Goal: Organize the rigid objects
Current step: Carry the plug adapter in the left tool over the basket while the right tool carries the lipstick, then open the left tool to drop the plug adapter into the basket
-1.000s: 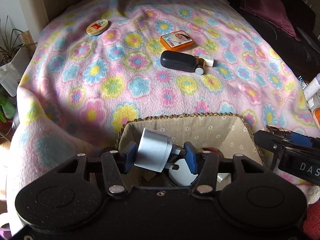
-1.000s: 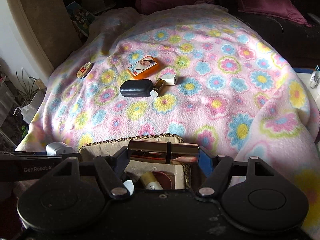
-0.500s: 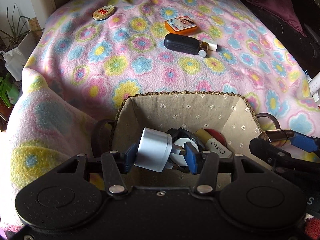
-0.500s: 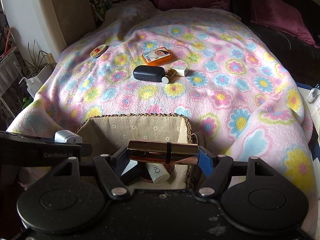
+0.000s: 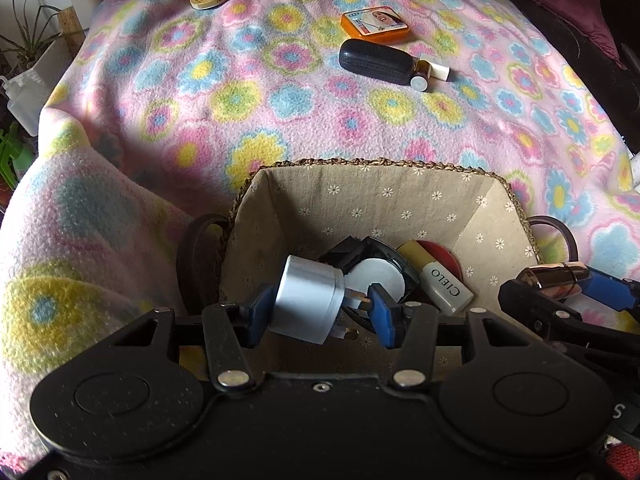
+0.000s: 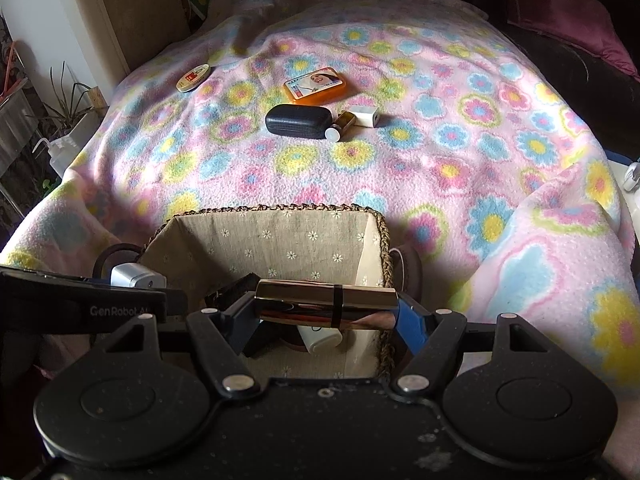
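Above a lined basket (image 5: 400, 200) on a flowered blanket (image 5: 240, 100), the left gripper (image 5: 316, 308) clamps a small silver plug (image 5: 308, 300) and the right gripper (image 6: 326, 312) grips a glossy tube (image 6: 326, 300) end to end, both seemingly light, stiff and likely slippery.

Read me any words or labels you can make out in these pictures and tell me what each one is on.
"CIELO": white tube in the basket.
"GenRobot.AI", end partly hidden: side of the left claw.
Orange box: print too small.
Round tin: red label unreadable.
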